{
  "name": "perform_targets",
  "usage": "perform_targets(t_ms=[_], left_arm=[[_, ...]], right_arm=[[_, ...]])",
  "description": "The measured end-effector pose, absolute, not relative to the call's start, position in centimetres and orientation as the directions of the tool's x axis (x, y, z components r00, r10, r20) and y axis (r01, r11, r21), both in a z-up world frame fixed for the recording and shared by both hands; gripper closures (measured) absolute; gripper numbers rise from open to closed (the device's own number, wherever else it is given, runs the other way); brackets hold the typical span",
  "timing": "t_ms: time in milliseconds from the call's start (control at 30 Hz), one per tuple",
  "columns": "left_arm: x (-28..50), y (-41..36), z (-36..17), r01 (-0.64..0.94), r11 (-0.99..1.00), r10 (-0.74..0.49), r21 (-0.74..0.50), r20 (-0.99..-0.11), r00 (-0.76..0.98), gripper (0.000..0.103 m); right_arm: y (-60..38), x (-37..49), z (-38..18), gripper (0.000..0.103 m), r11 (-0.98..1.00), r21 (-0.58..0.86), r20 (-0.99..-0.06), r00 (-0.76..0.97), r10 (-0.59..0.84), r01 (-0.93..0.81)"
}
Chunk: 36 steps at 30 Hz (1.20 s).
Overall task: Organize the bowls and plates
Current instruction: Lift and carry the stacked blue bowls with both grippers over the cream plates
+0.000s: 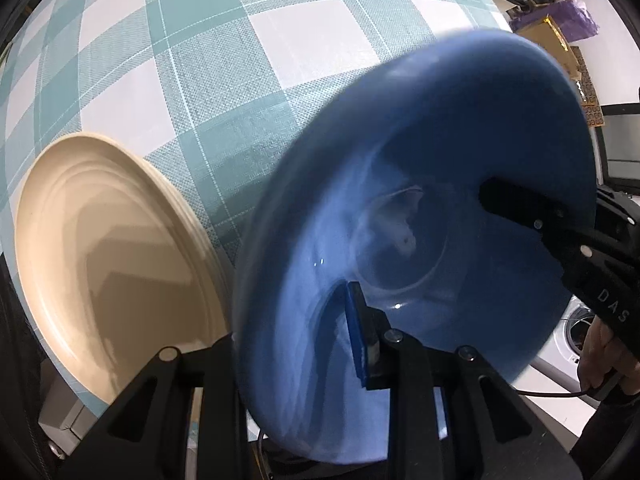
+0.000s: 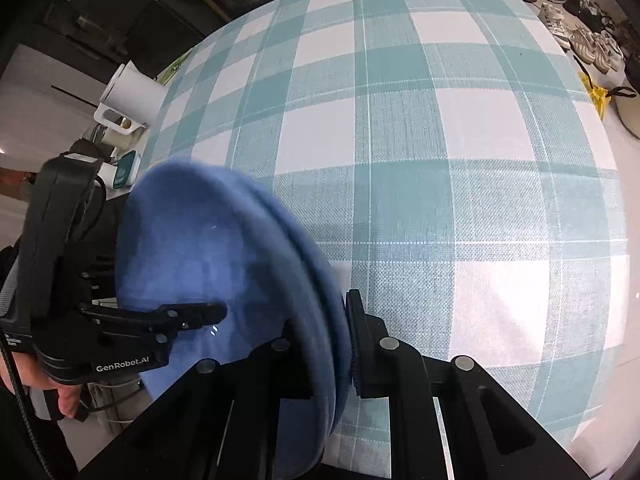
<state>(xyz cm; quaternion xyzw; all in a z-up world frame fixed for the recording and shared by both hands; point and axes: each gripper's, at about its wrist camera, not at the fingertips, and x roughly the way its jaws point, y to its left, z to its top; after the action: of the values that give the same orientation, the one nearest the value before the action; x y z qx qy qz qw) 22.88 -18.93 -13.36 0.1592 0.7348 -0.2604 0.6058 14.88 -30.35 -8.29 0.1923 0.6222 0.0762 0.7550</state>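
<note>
Checked cloth covers the worktop [image 2: 440, 160]; both the left claw [image 1: 300, 340] and right claw [image 2: 316, 344] pinch the blue plate [image 1: 420, 220]. Lower it level, squarely onto the cream plate [image 1: 112, 248].

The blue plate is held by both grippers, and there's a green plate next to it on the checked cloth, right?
Almost. The blue plate is clamped by both the left gripper and right gripper, but the left wrist view shows the neighbouring plate is cream, not green.

Probably home: washing machine [image 1: 568, 332], shoes [image 2: 592, 40]
</note>
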Motion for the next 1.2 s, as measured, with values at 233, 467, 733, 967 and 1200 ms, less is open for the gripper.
perform_targets(t_ms=[233, 467, 733, 967, 1200], left_arm=[[23.4, -18.9, -13.6, 0.535, 0.824, -0.086, -0.188, -0.974, -0.209, 0.077], [23.2, -15.4, -14.3, 0.503, 0.834, -0.134, -0.227, -0.967, -0.216, 0.074], [21.2, -13.9, -16.3, 0.464, 0.845, -0.146, -0.264, -0.95, -0.274, 0.056], [20.5, -12.1, -17.6, 0.417, 0.855, -0.203, -0.308, -0.939, -0.277, 0.057], [20.3, -11.8, -18.0, 0.399, 0.867, -0.195, -0.3, -0.939, -0.282, 0.067]], right_arm=[[-30.7, 15.4, -8.3, 0.091, 0.907, 0.399, -0.902, 0.235, 0.362, 0.133], [-30.6, 15.0, -8.8, 0.09, 0.907, 0.402, -0.898, 0.248, 0.365, 0.123], [-30.4, 13.8, -10.6, 0.082, 0.88, 0.442, -0.891, 0.194, 0.41, 0.174], [-30.8, 13.0, -12.0, 0.08, 0.8, 0.539, -0.841, 0.21, 0.498, 0.263], [-30.6, 12.8, -12.2, 0.083, 0.79, 0.532, -0.847, 0.181, 0.5, 0.304]])
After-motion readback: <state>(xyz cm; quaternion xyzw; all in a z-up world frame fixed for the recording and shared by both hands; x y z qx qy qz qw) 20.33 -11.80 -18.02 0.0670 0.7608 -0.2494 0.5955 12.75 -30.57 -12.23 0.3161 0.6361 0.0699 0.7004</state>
